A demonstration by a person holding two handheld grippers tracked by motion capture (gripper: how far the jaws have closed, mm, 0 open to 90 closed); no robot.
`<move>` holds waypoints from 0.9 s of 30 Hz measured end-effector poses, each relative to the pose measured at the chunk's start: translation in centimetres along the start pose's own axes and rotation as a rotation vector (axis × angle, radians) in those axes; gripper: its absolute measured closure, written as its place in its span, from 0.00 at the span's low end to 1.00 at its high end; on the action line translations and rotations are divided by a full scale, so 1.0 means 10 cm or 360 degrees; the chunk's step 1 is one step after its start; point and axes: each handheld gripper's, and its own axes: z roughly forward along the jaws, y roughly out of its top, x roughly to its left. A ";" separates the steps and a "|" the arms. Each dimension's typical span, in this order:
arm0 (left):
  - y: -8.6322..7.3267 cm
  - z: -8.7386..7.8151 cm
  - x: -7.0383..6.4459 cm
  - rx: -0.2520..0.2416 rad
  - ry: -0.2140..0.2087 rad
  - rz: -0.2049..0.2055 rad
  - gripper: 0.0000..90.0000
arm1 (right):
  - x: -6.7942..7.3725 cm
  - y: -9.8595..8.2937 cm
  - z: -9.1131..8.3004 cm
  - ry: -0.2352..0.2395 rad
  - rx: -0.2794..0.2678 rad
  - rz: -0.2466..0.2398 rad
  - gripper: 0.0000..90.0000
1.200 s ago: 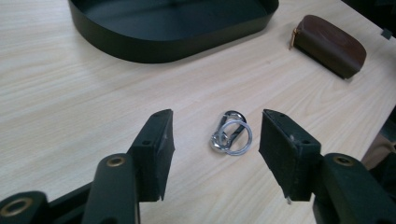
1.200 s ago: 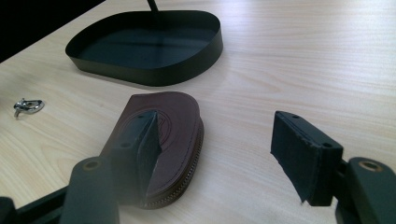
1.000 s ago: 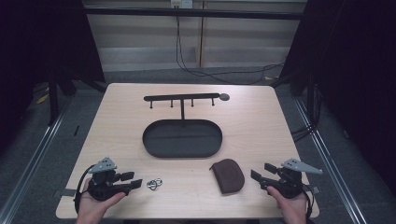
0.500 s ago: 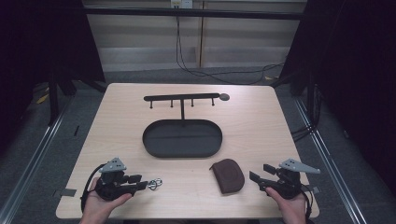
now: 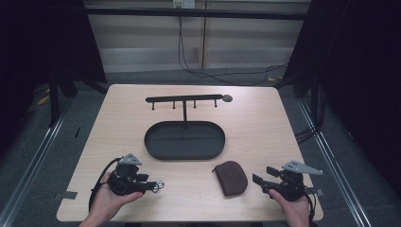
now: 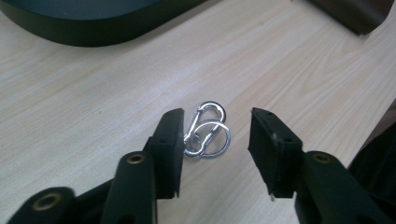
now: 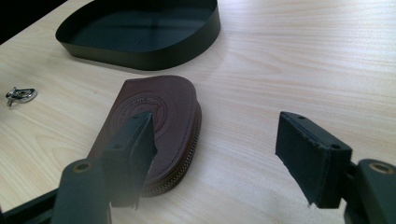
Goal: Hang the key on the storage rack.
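A small silver carabiner with a key ring [image 6: 205, 131] lies flat on the wooden table [image 5: 255, 127], and my left gripper [image 6: 215, 149] stands open around it, one jaw on each side. In the high view this clip [image 5: 158, 184] sits at the tip of the left gripper [image 5: 150, 185] near the front left. A brown leather zip pouch [image 7: 156, 121] lies front right of centre, seen also as the pouch [image 5: 231, 177] from above. My right gripper [image 7: 215, 154] is open just short of it, empty, with its left jaw over the pouch's near edge; the right gripper [image 5: 261, 177] sits front right.
A black oval tray [image 5: 184, 140] occupies the table's middle, with a black hook rack [image 5: 187, 99] standing behind it. The tray wall [image 7: 154, 56] lies beyond the pouch. Bare wood spreads to both sides of the tray. Dark floor and cables surround the table.
My left gripper has slid right along the front edge until its open jaws straddle the carabiner. The right gripper has stayed almost still.
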 end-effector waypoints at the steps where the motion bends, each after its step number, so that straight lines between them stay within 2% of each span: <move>1: 0.00 0.00 0.00 0.0000 0.0000 0.0000 0.58 | 0.00 0.00 0.00 0.0000 0.0000 0.0000 0.32; 2: 0.05 0.03 -0.01 0.0053 -0.0006 0.0017 0.57 | 0.00 0.00 0.01 0.0002 0.0005 -0.0004 0.32; 6: 0.11 0.08 -0.03 0.0103 0.0003 0.0014 0.55 | 0.00 0.00 0.00 0.0001 0.0007 -0.0006 0.32; 8: 0.14 0.13 -0.03 0.0171 0.0028 0.0023 0.56 | 0.00 0.00 0.00 0.0001 0.0005 -0.0005 0.32; 11: 0.15 0.15 -0.03 0.0192 0.0052 0.0028 0.60 | 0.00 0.00 0.00 -0.0002 0.0012 -0.0008 0.32; 12: 0.16 0.17 -0.02 0.0202 0.0026 0.0042 0.62 | 0.01 0.00 0.01 -0.0001 0.0017 -0.0008 0.32; 16: 0.18 0.21 -0.03 0.0248 0.0025 0.0028 0.63 | 0.01 0.00 0.01 0.0003 0.0022 -0.0012 0.31; 24: 0.22 0.32 -0.08 0.0357 0.0052 0.0050 0.55 | 0.00 0.00 0.02 0.0005 0.0022 -0.0009 0.31; 27: 0.24 0.35 -0.09 0.0366 0.0071 0.0038 0.54 | 0.00 0.00 0.02 0.0012 0.0022 -0.0004 0.31</move>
